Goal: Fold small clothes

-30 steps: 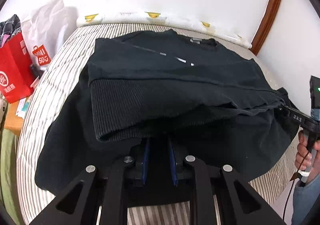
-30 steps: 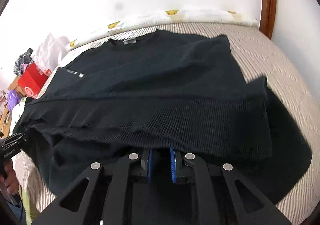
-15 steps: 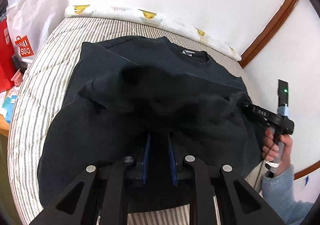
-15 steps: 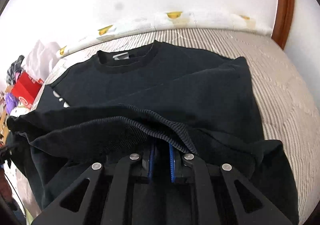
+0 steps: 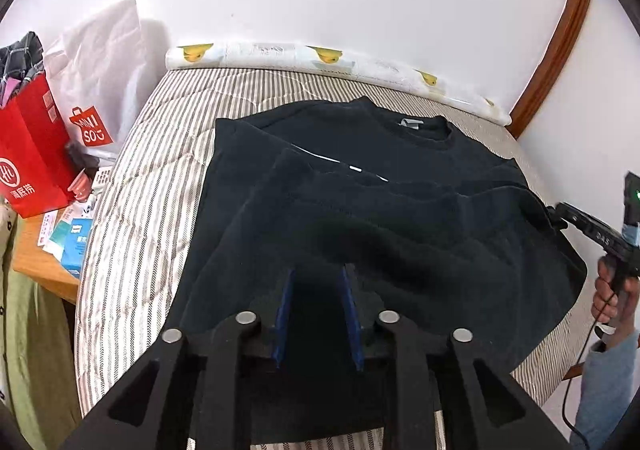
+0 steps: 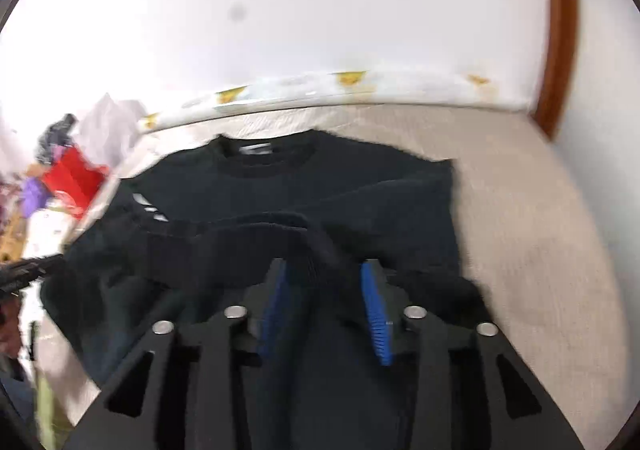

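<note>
black sweatshirt [image 5: 360, 186] lying on the striped bed [image 5: 152, 170], hem folded up toward the collar, left tool [image 5: 316, 282] opening over the fabric, right tool [image 6: 324, 274] opening wider, ribbed hem sitting loose between its blue pads

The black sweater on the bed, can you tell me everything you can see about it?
The black sweater looks soft and knitted, with a round ribbed collar and a pale tag inside the neck. It lies on the striped bedcover, collar toward the wall. A thin white line crosses its chest. Its ribbed bottom hem has been folded up over the body and sits rumpled, not flat. The left gripper and right gripper are both opening, with the cloth between their blue pads but no longer pinched.
</note>
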Demonstrator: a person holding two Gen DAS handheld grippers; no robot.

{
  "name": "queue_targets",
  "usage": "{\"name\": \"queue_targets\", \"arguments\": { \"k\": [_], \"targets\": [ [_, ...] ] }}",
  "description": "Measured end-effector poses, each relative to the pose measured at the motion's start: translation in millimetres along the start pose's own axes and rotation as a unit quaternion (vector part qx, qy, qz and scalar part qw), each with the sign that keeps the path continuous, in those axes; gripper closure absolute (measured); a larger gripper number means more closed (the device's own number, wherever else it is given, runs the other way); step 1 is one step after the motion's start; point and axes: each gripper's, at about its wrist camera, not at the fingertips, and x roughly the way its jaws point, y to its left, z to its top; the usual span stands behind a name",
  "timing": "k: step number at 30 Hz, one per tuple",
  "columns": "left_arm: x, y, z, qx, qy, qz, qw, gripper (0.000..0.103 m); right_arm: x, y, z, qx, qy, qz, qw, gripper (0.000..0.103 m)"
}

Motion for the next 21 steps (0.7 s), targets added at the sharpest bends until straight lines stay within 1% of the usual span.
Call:
{"name": "queue_targets", "arguments": {
  "k": [2,3,5,6,9,10,12,14,15,16,17,19,21],
  "targets": [
    [2,-1,2,0.001,-0.001,-0.004,1.0000,0.066,-8,-11,-5,0.001,-0.001,-0.013,1.000,0.060],
    [2,-1,3,0.002,-0.003,-0.004,1.0000,0.063,-12,-17,-9,0.006,0.003,-0.018,1.000,0.060],
    [2,-2,4,0.004,-0.008,-0.003,1.0000,0.054,-14,-22,-15,0.010,0.007,-0.015,1.000,0.060],
    [2,-3,4,0.004,-0.010,-0.003,0.9999,0.052,-15,-22,-19,0.005,0.009,-0.014,1.000,0.060],
    [3,-6,5,0.006,-0.009,-0.005,0.9999,0.052,-7,-13,-30,-0.020,0.025,-0.019,0.999,0.058],
    [4,-6,5,0.006,-0.009,-0.004,0.9999,0.051,3,-11,-34,-0.023,0.046,-0.020,0.998,0.058],
    [5,-8,5,0.007,-0.007,-0.003,0.9999,0.051,21,-10,-37,-0.014,0.072,-0.025,0.997,0.058],
    [5,-7,4,0.007,-0.006,-0.001,1.0000,0.050,37,-15,-38,0.002,0.078,-0.023,0.997,0.059],
    [6,-6,4,0.007,-0.005,0.002,1.0000,0.050,41,-19,-37,0.011,0.075,-0.025,0.997,0.062],
    [7,-5,5,0.006,-0.005,0.007,0.9999,0.050,47,-26,-32,0.031,0.068,-0.032,0.997,0.069],
    [8,-4,6,0.006,-0.005,0.011,0.9999,0.050,49,-31,-29,0.042,0.064,-0.030,0.997,0.072],
    [10,0,10,0.005,-0.009,0.024,0.9997,0.050,52,-43,-17,0.075,0.046,-0.015,0.996,0.074],
    [13,4,16,0.003,-0.011,0.029,0.9995,0.048,52,-57,-6,0.107,0.022,-0.011,0.994,0.074]
  ]
}}
